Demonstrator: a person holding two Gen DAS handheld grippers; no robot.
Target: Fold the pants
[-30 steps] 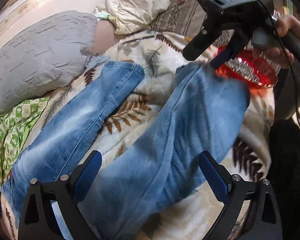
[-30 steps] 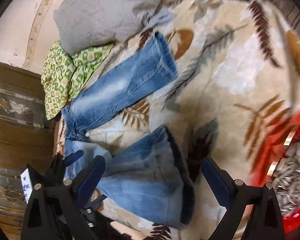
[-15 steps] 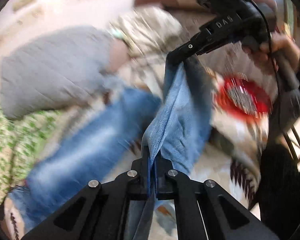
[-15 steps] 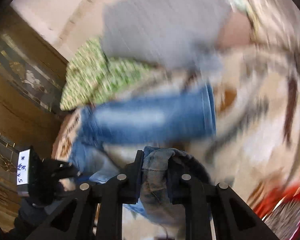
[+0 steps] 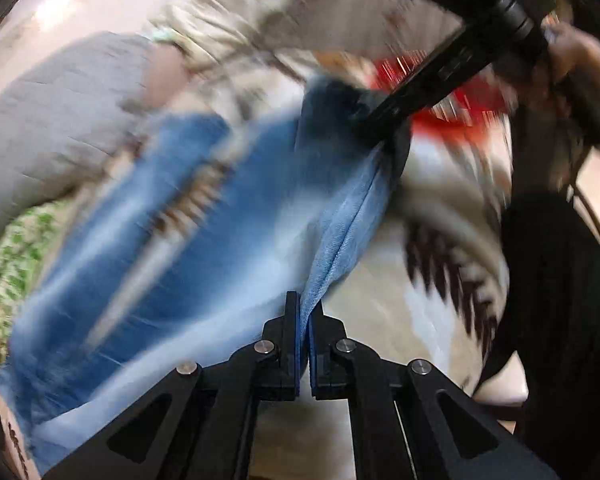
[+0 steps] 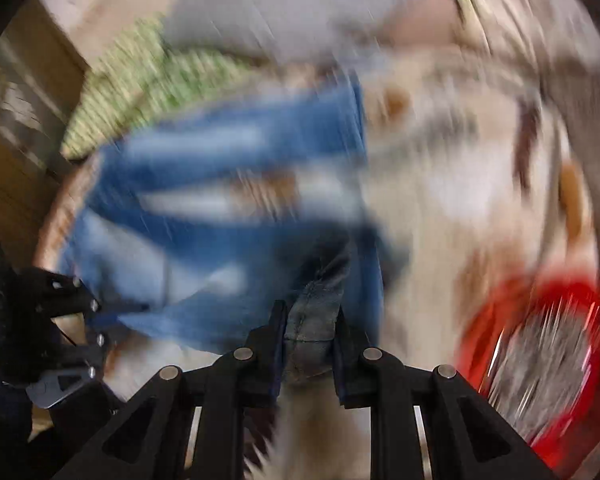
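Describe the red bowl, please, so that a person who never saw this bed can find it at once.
Start from the cream blanket with brown leaves that covers the bed, where the blue jeans lie. The red bowl sits on the blanket beside the jeans' hem end. It is the only red thing there, and it holds something greyish, too blurred to name.

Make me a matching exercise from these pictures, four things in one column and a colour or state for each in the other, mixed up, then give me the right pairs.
Things:
1. left gripper
2. right gripper
3. bowl
4. pillow

States or colours:
A. grey, beyond the jeans
B. red, filled with seeds
C. shut on a thin fold of pale blue denim
D. shut on a thick, dark bunched hem

Pairs: 1-C, 2-D, 3-B, 4-A
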